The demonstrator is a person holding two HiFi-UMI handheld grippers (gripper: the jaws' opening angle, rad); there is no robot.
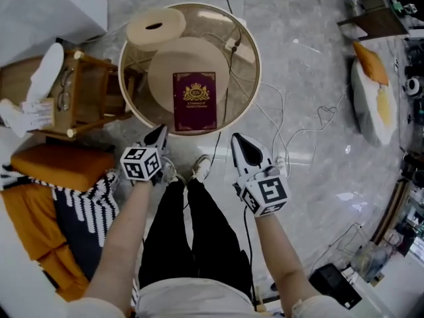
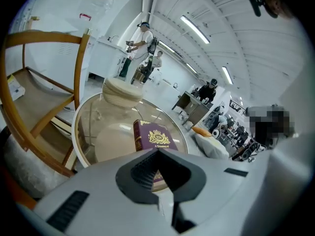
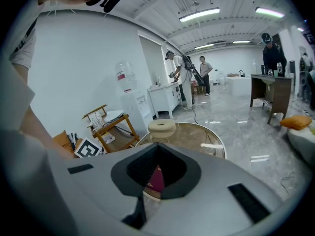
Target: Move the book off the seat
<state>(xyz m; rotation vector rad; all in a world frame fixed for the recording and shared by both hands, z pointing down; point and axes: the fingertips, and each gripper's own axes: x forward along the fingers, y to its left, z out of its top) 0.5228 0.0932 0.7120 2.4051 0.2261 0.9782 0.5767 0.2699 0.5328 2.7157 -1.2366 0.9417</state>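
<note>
Now the book (image 1: 194, 101) lies flat, cover up, on the round glass table (image 1: 255, 71), toward the edge on your side and over a beige disc (image 1: 165, 65) that shows through the glass. A beige roll (image 1: 156, 27) sits at the far edge of the same top, apart from the book. Your left gripper (image 1: 160, 131) hovers at the table's near rim, jaws pressed together with nothing between them. Your right gripper (image 1: 237, 138) hangs beside it, likewise closed and empty. Both point toward the book and neither touches it. A wooden rack (image 1: 86, 95) stands left of the table, and a cable (image 1: 291, 134) trails over the floor on the right
</note>
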